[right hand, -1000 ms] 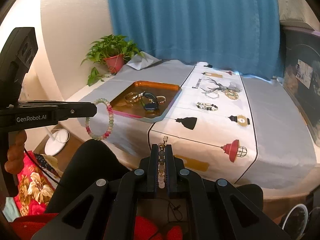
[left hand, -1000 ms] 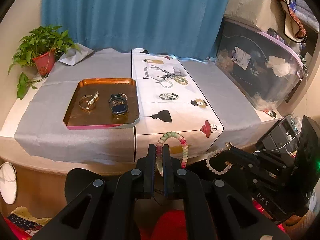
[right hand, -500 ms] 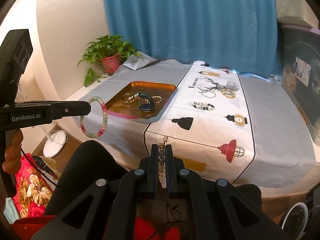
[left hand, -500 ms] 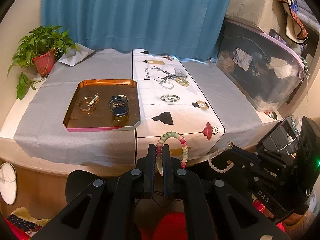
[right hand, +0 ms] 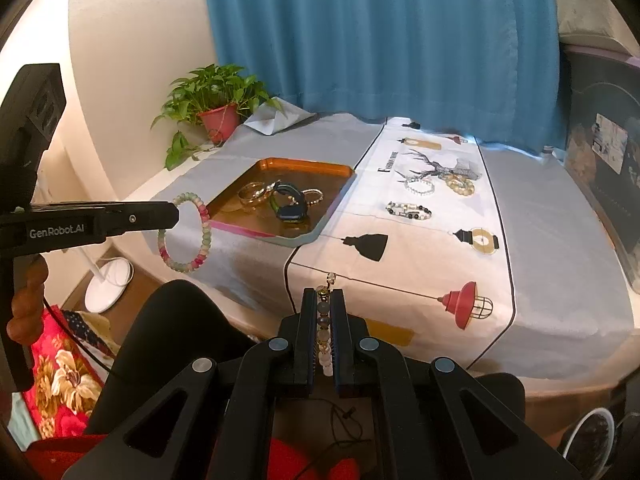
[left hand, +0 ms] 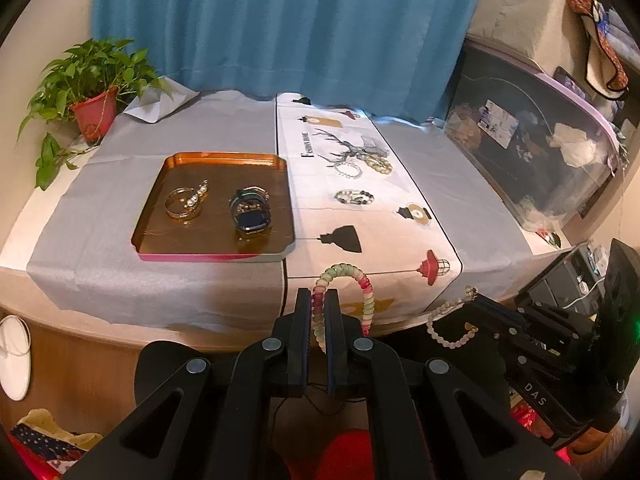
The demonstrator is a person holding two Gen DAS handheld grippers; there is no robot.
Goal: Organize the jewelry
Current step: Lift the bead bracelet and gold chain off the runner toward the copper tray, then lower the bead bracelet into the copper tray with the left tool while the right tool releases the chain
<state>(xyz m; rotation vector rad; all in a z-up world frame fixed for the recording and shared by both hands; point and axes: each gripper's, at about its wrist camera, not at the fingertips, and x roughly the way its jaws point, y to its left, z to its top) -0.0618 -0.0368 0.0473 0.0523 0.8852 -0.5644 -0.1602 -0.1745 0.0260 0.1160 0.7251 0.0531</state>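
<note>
My left gripper point(left hand: 318, 296) is shut on a pink-and-green beaded bracelet point(left hand: 362, 280), held in front of the table's near edge; the bracelet also shows in the right wrist view point(right hand: 186, 236). My right gripper point(right hand: 323, 296) is shut on a pale beaded bracelet point(right hand: 323, 328), which hangs from it in the left wrist view point(left hand: 448, 320). A copper tray point(left hand: 224, 160) on the grey cloth holds gold bangles point(left hand: 184, 202) and a dark watch point(left hand: 250, 216). Three more bracelets point(left hand: 354, 197) lie on the white printed runner.
A potted plant point(left hand: 94, 88) stands at the table's far left corner. A clear storage bin point(left hand: 532, 148) sits at the right. A blue curtain point(left hand: 280, 24) hangs behind. A white round object point(left hand: 14, 356) lies on the floor at the left.
Both grippers have drifted slightly back from the table, still holding their bracelets. Nothing on the table moved.
</note>
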